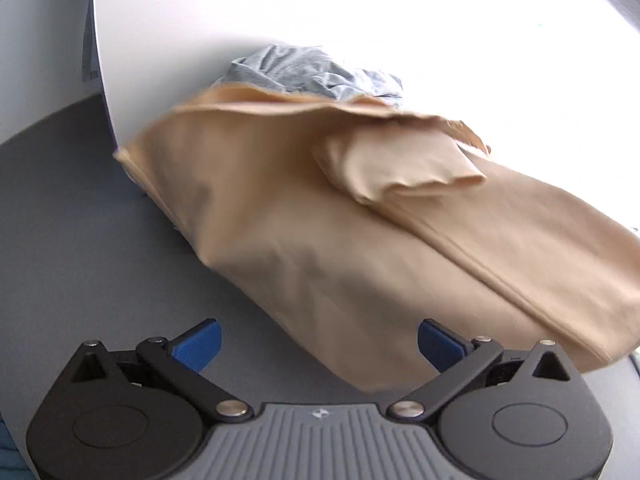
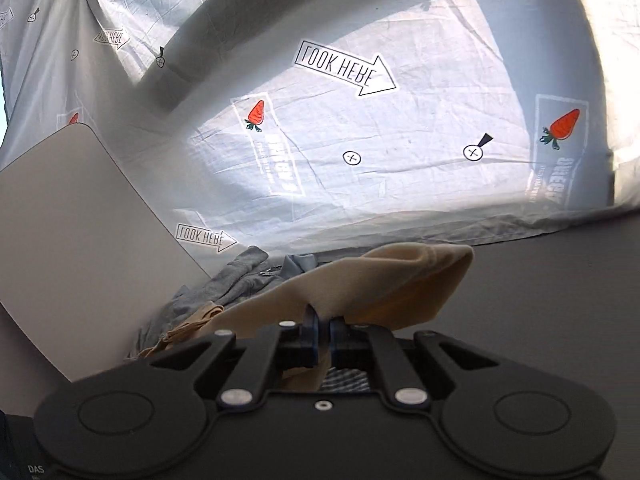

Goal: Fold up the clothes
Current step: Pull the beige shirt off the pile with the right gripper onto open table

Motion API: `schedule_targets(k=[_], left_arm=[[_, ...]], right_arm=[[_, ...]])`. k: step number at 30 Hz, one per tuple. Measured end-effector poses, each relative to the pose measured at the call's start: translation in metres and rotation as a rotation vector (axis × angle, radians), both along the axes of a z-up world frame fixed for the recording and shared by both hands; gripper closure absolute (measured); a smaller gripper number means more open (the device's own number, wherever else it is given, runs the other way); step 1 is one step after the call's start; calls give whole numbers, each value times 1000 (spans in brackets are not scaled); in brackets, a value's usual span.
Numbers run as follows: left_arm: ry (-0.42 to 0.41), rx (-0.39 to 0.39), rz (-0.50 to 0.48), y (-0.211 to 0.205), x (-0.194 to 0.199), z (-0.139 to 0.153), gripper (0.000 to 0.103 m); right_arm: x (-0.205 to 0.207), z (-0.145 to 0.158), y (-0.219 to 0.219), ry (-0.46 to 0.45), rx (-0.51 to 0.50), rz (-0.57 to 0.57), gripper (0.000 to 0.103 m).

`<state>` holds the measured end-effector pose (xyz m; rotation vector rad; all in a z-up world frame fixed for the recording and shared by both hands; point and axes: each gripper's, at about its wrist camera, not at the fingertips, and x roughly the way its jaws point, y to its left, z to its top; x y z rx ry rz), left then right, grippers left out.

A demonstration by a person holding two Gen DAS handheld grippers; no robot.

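Observation:
A tan garment hangs lifted above the dark grey table, one short sleeve folded onto its front. My left gripper is open below the garment's lower edge, with nothing between its blue pads. In the right wrist view my right gripper is shut on a fold of the tan garment, which rises in front of it. A crumpled grey garment lies behind the tan one, and the grey garment also shows left of the right gripper.
A white rounded board leans at the left, seen as the white board behind the clothes. A pale printed sheet with carrots and "LOOK HERE" arrows covers the background. Bare dark table lies to the right.

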<state>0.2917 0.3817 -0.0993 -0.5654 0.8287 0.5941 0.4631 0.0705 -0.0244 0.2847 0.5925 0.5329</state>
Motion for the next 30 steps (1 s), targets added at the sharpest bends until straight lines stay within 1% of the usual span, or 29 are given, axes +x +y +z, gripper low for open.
schedule_targets(k=[1, 3, 5, 6, 7, 9, 11, 13, 15, 17, 19, 21, 24, 27, 30], left_arm=[[-4, -1, -18, -13, -1, 2, 0], [-2, -15, -64, -41, 0, 0, 0], [12, -41, -114, -64, 5, -4, 0], [22, -58, -141, -85, 6, -4, 0], [29, -72, -169, -103, 8, -6, 0], [36, -92, -226, -125, 17, -16, 0], [46, -93, -264, -146, 22, -22, 0], [51, -87, -286, -164, 26, -28, 0], [58, -94, -301, -176, 31, -30, 0], [69, -86, -304, -181, 36, -30, 0], [84, -70, -301, -183, 42, -31, 0], [101, -51, -284, -181, 46, -30, 0], [117, -43, -233, -165, 56, -34, 0], [133, -32, -177, -147, 64, -40, 0], [167, -16, -136, -128, 72, -49, 0]], right_arm=[[-7, 3, -29, -44, -74, -61, 98], [-11, -4, -85, -48, -175, -195, 98], [-12, -24, -149, 64, -291, -308, 97], [-12, -33, -180, 119, -346, -362, 96], [-20, -41, -197, 151, -371, -405, 95], [-34, -57, -231, 215, -416, -487, 93], [-49, -64, -245, 233, -410, -492, 90], [-62, -72, -257, 250, -403, -494, 83], [-62, -77, -252, 260, -391, -427, 83], [-60, -81, -243, 255, -392, -362, 79], [-57, -82, -225, 228, -408, -291, 69], [-45, -86, -201, 211, -411, -202, 63], [-25, -94, -160, 183, -430, -61, 57], [-5, -106, -116, 164, -443, 75, 56], [13, -123, -59, 151, -436, 252, 53]])
